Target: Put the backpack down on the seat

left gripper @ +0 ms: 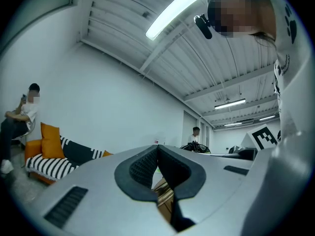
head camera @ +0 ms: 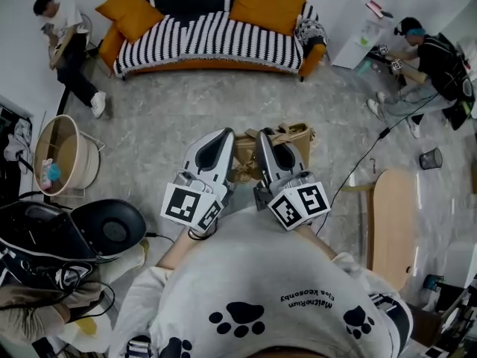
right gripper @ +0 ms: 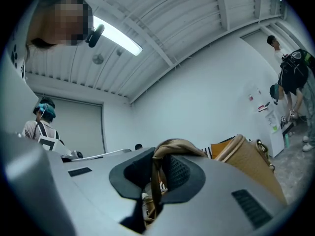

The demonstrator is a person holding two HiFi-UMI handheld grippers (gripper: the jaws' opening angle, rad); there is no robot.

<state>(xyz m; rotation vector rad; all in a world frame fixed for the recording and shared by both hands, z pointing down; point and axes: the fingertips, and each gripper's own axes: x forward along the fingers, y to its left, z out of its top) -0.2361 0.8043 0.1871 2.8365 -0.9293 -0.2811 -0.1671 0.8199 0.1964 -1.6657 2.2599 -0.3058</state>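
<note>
A tan backpack [head camera: 289, 136] hangs just beyond both grippers, over the grey floor in front of me. My right gripper [head camera: 266, 134] is shut on its strap [right gripper: 174, 145], which loops over the tips and runs down between the jaws; the bag's body [right gripper: 246, 161] sits to the right of them. My left gripper [head camera: 222, 134] is beside it, its tips [left gripper: 157, 147] meeting. A tan piece [left gripper: 165, 193] shows in the gap behind them; I cannot tell whether it is gripped. The striped sofa [head camera: 212, 32] with orange cushions stands far ahead against the wall.
One person [head camera: 63, 32] sits left of the sofa, another [head camera: 432, 62] crouches at the far right. A round basket [head camera: 63, 155] and black gear [head camera: 74, 233] lie to my left. A wooden board [head camera: 391, 215] and a cable [head camera: 358, 171] are on my right.
</note>
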